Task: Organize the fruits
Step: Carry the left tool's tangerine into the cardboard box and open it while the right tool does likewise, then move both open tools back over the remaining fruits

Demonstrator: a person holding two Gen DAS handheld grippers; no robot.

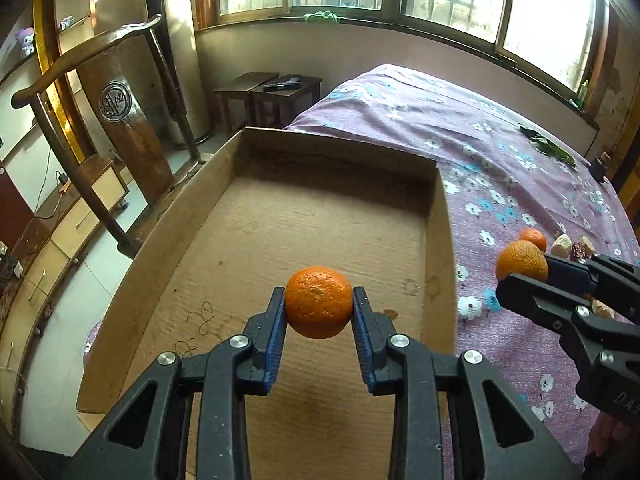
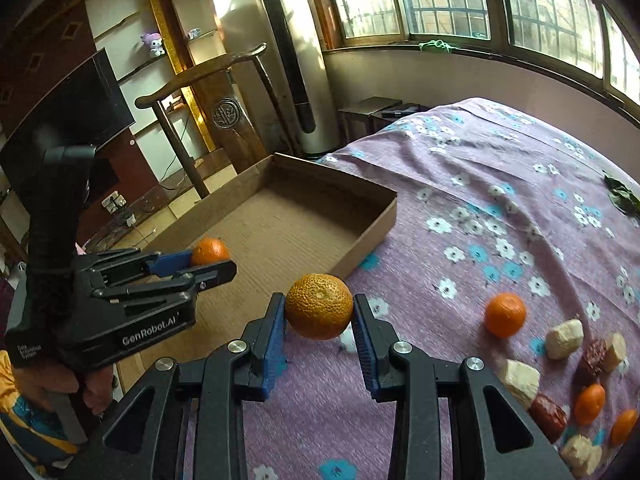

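My left gripper (image 1: 319, 304) is shut on a bright orange mandarin (image 1: 319, 302) and holds it over the floor of a shallow cardboard box (image 1: 448, 240). My right gripper (image 2: 319, 312) is shut on a darker, rough-skinned mandarin (image 2: 319, 311) above the purple flowered cloth, just right of the box (image 2: 376, 224). The right gripper also shows in the left wrist view (image 1: 532, 270), with its mandarin (image 1: 520, 260). The left gripper shows in the right wrist view (image 2: 212, 260), with its mandarin (image 2: 210, 250). Another mandarin (image 2: 505, 314) lies loose on the cloth.
On the cloth at the right lie smaller oranges (image 2: 590, 398), pale fruit chunks (image 2: 564, 338) and red dates (image 2: 548, 410). Green leaves (image 2: 622, 198) lie farther back. A wooden chair (image 1: 132, 120) stands left of the box, and dark stools (image 1: 276, 96) behind it.
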